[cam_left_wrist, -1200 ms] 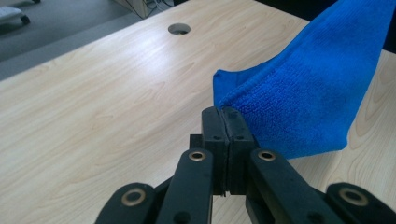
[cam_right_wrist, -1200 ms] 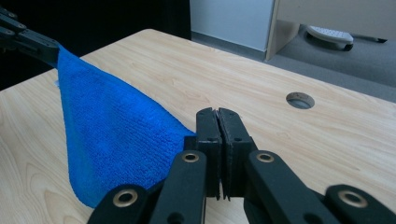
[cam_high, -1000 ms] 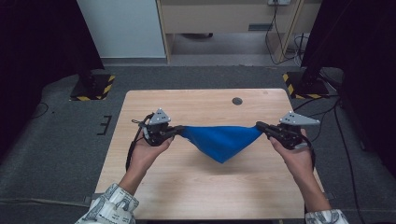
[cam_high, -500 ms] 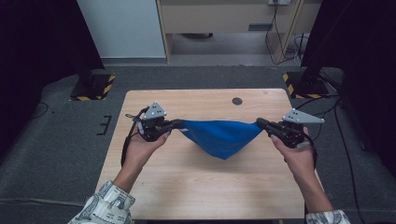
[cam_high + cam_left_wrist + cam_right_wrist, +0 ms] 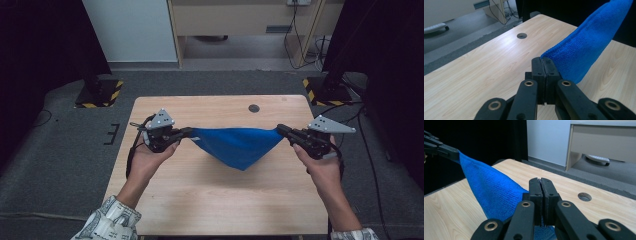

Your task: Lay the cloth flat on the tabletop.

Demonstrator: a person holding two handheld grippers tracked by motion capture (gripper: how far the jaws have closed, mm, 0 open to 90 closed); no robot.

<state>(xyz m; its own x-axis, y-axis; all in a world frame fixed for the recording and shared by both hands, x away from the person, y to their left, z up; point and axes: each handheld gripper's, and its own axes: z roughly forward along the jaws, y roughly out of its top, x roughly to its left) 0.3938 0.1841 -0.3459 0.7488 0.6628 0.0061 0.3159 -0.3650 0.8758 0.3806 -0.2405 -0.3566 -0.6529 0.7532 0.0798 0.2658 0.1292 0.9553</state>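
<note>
Blue microfibre cloth (image 5: 239, 146) is stretched in the air above a wooden table (image 5: 210, 200), its top edge taut from left to right and its lower corner drooping towards the tabletop. One top corner is pinched in the clamped left gripper (image 5: 188, 132), the other in the clamped right gripper (image 5: 280, 130). The cloth looks light, soft and limp — likely to sag wherever it is unsupported. Hold is best taken at the corners or hem, where the folded edge gives the pads something to bite.
</note>
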